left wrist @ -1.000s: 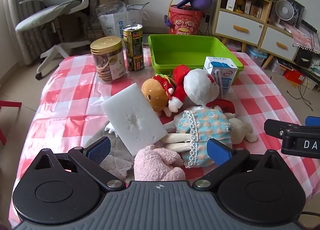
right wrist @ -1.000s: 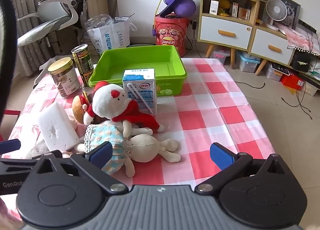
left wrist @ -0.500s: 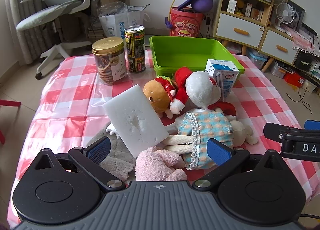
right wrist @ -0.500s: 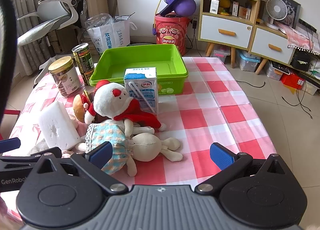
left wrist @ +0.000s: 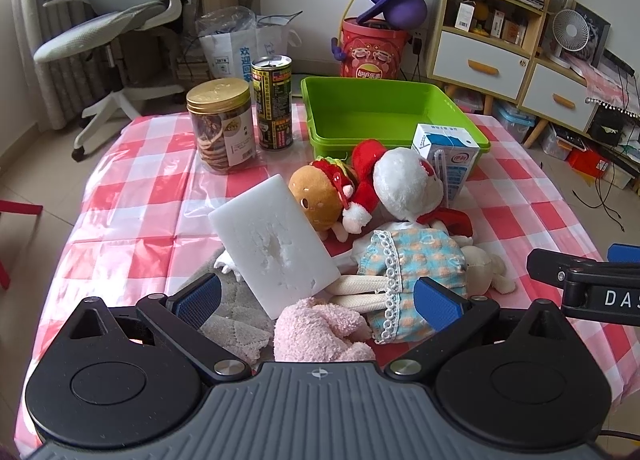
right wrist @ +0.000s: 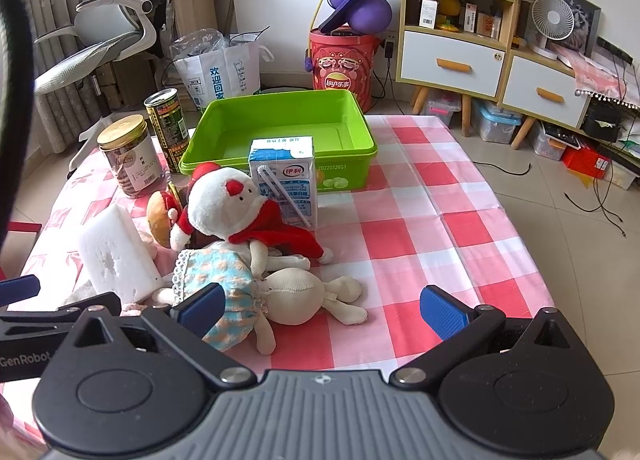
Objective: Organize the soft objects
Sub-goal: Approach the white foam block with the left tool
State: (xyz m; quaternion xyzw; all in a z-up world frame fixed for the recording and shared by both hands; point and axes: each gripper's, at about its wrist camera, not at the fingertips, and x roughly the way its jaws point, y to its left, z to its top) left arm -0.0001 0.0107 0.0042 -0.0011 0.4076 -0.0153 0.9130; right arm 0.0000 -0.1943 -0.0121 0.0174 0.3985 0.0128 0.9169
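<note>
Soft things lie heaped on the checked table: a white sponge block, a burger plush, a white Santa plush, a rag doll in a blue dress, a pink fluffy cloth and a grey cloth. An empty green bin stands behind them. My left gripper is open, just short of the pink cloth and sponge. My right gripper is open, over the doll's head.
A cookie jar, a tall can and a milk carton stand near the bin. Bare tablecloth lies to the right. An office chair, bags and shelves stand beyond the table.
Both grippers have drifted slightly; the view shifts a little. Nothing was taken hold of, and the objects have not moved.
</note>
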